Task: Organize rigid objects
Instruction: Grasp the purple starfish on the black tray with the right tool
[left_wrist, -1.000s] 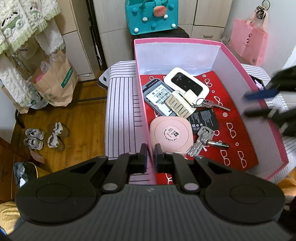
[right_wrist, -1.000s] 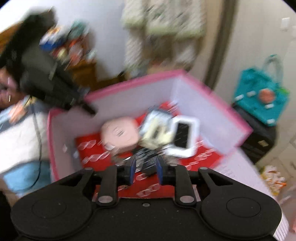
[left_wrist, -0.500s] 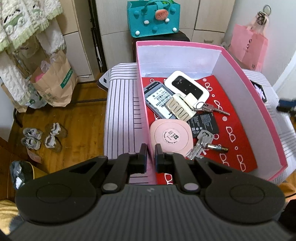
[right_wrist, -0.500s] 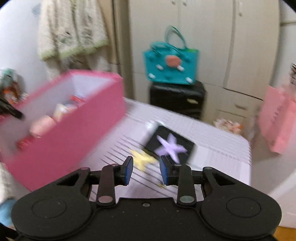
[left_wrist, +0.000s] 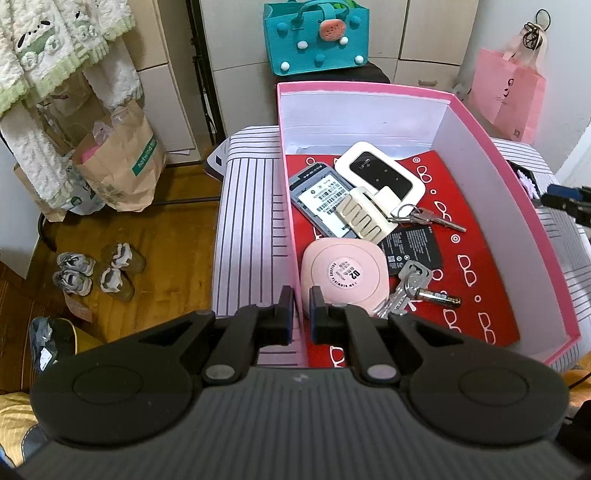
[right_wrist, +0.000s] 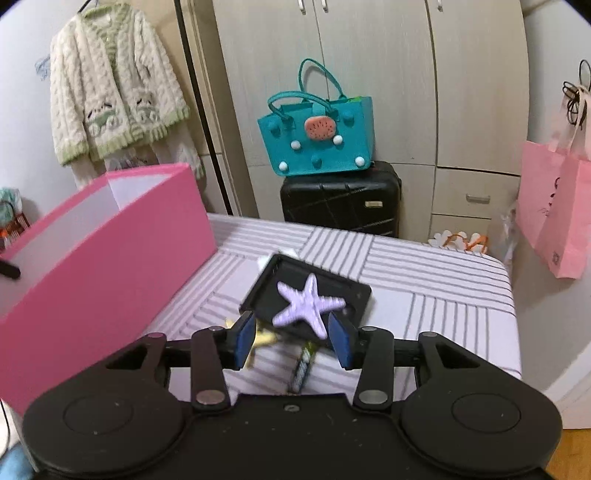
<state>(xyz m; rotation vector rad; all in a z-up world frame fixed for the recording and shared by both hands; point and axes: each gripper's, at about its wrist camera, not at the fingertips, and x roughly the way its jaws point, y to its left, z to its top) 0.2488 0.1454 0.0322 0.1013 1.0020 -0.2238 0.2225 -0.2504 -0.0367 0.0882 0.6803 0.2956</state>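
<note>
Left gripper (left_wrist: 299, 308) clenched on pink box (left_wrist: 286, 206) near wall, steadying it. Right gripper (right_wrist: 291, 338) empty, jaws just been opening, nothing between them, poised at purple starfish (right_wrist: 308, 304) on black tray (right_wrist: 266, 291) beside box. Step: fetching next item. Next: straddle starfish, close, carry into box.

A teal felt handbag (right_wrist: 317, 133) sits atop a black suitcase (right_wrist: 341, 205). Left of it hangs a cream knitted cardigan (right_wrist: 114, 92); right, a pink paper bag (right_wrist: 557, 210).

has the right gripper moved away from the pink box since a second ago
Yes: the right gripper left the pink box, now at its left, jaws opening above the purple starfish.
</note>
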